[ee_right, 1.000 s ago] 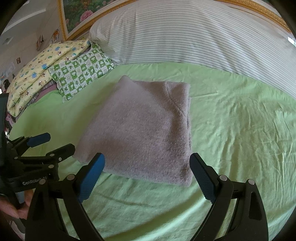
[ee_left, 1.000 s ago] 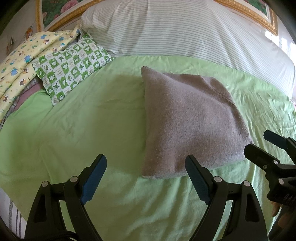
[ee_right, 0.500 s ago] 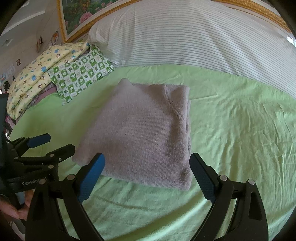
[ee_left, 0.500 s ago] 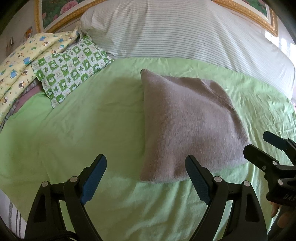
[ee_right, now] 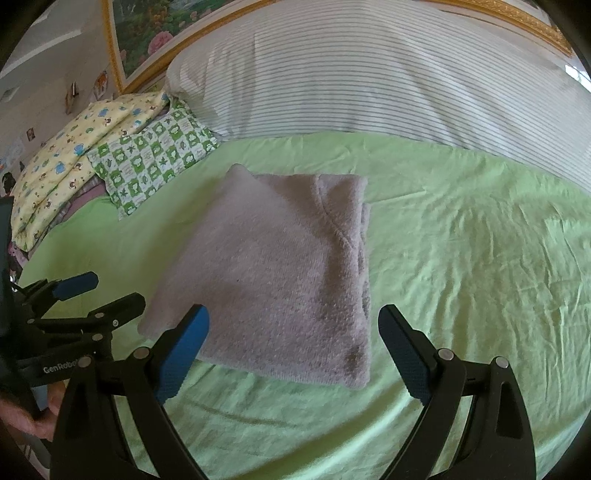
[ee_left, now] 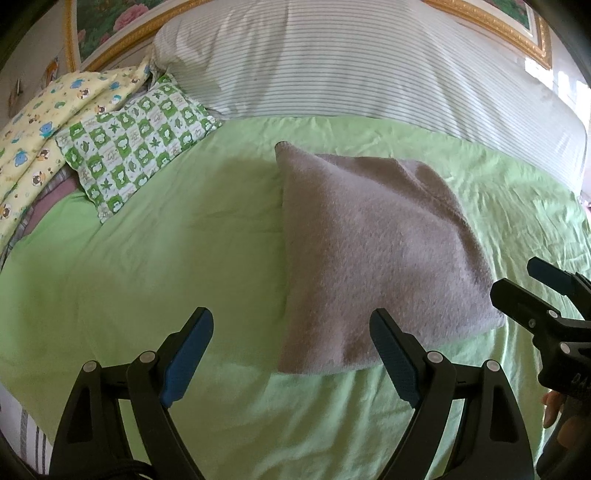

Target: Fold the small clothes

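1. A green bedsheet (ee_left: 155, 258) covers the bed and fills most of both views; it lies fairly smooth on the left and creased on the right.
2. A long striped bolster (ee_left: 369, 62) lies across the far edge of the sheet, below a gold picture frame (ee_left: 491, 22).
3. At far left a yellow cartoon-print pillow (ee_left: 48, 114) rests partly over a green-and-white checked pillow (ee_left: 136, 144), whose near corner lies on the sheet.
4. The grey knitted garment (ee_right: 280, 269) lies folded into a rough rectangle on the middle of the sheet, flat, with a diagonal seam showing near its far right corner. Nothing holds it.
5. The left gripper (ee_left: 291, 358) hovers at the garment's near left corner with its blue-padded fingers spread wide, empty; the right finger overlaps the garment's near edge in the picture, but contact cannot be told.
6. The right gripper (ee_right: 295, 354) hangs over the garment's near edge, likewise spread wide and empty.
7. A fingertip of the person's hand (ee_right: 33, 421) shows at the left gripper's handle.
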